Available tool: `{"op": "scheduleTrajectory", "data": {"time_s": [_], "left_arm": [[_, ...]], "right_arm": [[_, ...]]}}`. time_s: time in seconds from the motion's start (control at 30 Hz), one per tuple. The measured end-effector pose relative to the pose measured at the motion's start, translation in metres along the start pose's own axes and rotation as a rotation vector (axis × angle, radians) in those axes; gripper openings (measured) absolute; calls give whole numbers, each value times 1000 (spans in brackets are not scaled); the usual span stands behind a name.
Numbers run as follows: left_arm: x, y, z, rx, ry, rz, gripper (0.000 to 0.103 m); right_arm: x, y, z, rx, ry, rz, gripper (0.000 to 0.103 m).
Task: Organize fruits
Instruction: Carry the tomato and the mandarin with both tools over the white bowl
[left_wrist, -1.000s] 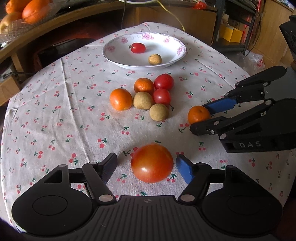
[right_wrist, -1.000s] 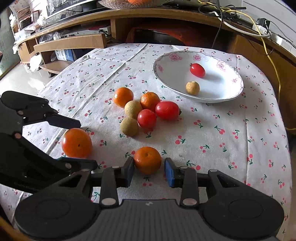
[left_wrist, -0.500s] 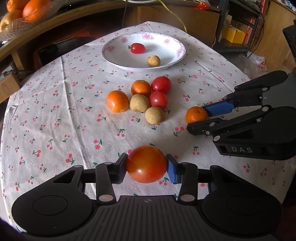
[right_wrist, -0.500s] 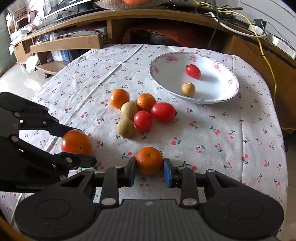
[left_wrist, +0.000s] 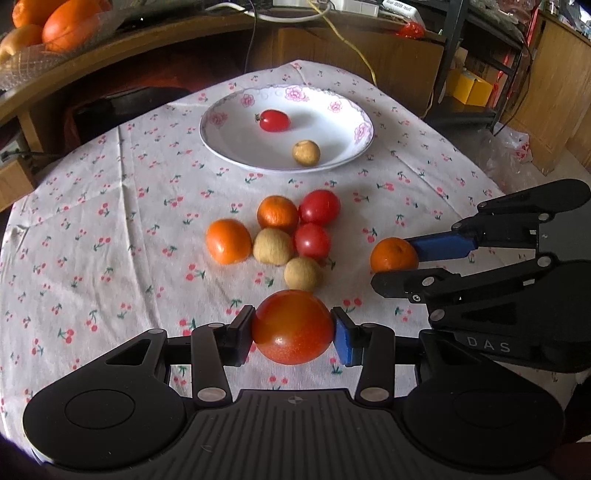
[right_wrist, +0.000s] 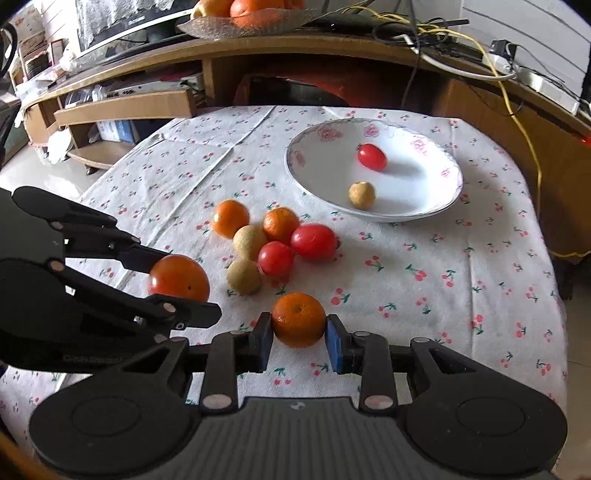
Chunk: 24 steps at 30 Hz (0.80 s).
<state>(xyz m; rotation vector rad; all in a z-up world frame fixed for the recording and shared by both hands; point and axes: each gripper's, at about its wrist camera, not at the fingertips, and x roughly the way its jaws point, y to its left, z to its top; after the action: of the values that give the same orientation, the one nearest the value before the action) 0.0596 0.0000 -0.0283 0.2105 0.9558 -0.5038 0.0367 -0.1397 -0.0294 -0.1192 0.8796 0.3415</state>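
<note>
Left gripper: fingers closed tight against both sides of a large tomato, lower centre of the left wrist frame. Pads press its flanks. Tomato is orange-red, glossy, a small pale highlight low on its skin.

Right gripper: clamped on a small orange, bottom centre of the right wrist frame, black pad one side, blue pad the other. Orange has dimpled skin, a dark stem dot on top.

Change from a second ago: both sets of fingers stood wide of their fruit then; half a second ago they had closed. Now the grip holds, and the cloth pattern sits lower in both views, the plate drawn nearer centre.

Loose cluster mid-frame on the cherry-print tablecloth: two oranges, two red tomatoes, two tan round fruits, touching one another. Nearest tan fruit sits just beyond the held tomato.

White floral-rimmed plate, upper centre of the left view, holds a cherry tomato and one tan fruit, apart from each other.
</note>
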Motion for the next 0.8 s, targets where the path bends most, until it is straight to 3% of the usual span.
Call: {"op": "scheduleTrajectory", "data": {"time_s": [0.8], "left_arm": [[1, 3, 60, -19, -126, 35, 51]], "right_arm": [[-3, -46, 47, 170, -106, -40, 32]]}}
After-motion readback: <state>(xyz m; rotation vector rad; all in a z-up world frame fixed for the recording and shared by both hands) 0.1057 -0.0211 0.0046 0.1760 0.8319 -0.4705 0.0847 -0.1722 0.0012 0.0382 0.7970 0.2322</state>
